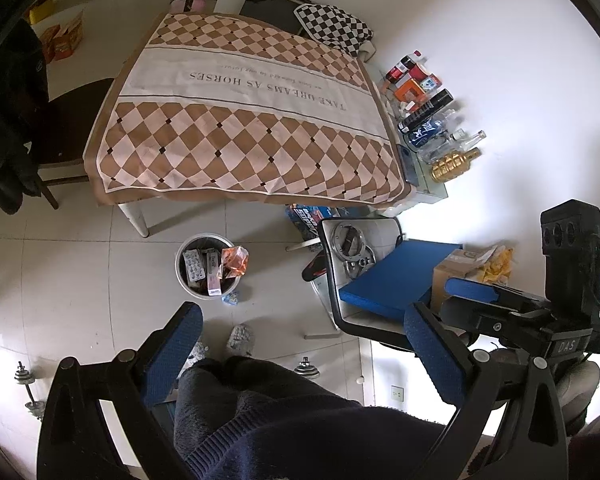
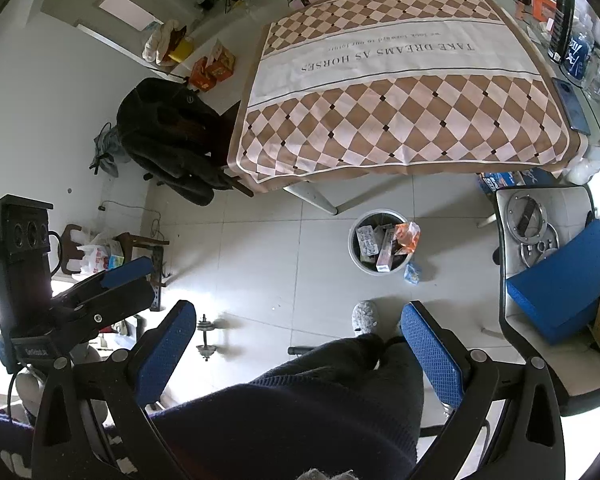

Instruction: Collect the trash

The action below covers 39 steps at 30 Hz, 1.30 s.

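Note:
A round grey trash bin (image 1: 184, 276) stands on the tiled floor in front of the table, filled with pill blister packs, small cartons and an orange wrapper (image 1: 234, 259). It also shows in the right wrist view (image 2: 356, 258). A small blue wrapper (image 1: 231, 299) lies on the floor beside the bin, also in the right wrist view (image 2: 413, 273). My left gripper (image 1: 304, 344) is open and empty, held high above the floor. My right gripper (image 2: 298, 340) is open and empty too. Each gripper shows in the other's view, the right one (image 1: 476, 292) and the left one (image 2: 128, 276).
A table with a brown checkered cloth (image 1: 240, 112) stands behind the bin, bottles and boxes (image 1: 432, 116) along its right edge. A chair with a blue box (image 1: 400, 276) is to the right, a chair with a dark jacket (image 2: 164, 136) to the left. Dumbbells (image 2: 208, 336) lie on the floor.

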{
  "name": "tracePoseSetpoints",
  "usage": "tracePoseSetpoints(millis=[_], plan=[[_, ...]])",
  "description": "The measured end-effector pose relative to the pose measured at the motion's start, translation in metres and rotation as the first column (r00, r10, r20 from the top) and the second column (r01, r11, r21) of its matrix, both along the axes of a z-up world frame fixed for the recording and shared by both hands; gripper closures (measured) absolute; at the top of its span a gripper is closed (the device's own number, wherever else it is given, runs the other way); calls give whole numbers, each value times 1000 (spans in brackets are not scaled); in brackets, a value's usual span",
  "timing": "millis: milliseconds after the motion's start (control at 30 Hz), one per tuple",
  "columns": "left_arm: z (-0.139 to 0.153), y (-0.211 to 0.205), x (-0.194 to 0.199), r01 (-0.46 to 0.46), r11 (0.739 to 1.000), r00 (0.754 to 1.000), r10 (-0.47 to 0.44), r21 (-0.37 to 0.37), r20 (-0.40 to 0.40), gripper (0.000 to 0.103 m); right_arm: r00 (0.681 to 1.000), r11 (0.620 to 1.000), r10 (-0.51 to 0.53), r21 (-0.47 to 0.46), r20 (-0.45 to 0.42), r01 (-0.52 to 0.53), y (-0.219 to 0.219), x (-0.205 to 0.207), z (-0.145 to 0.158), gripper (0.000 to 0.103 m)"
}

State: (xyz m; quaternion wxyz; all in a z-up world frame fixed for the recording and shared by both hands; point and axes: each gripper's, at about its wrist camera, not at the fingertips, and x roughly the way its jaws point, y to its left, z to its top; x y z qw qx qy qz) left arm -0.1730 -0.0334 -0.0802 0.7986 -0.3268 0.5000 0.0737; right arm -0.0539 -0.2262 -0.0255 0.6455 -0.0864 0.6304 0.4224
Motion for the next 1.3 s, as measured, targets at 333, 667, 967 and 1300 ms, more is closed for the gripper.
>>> tracePoseSetpoints(millis=[333,667,967,1300], plan=[[3,-1,2,10,1000,1000,-10,0,7,0,1000,1000,2,11,4,-2,-4,1,3,0],[6,-2,0,9,1000,1000,-9,3,8,0,1000,1000,1,11,4,-1,-4,1,3,0],[7,1,-2,15,1000,1000,-15,3,11,0,1000,1000,-5,13,3,4,-3,-1,3,0],[11,1,-2,7,1000,1000,-7,10,11,0,1000,1000,20,16,11,-20,-10,2,6,0]])
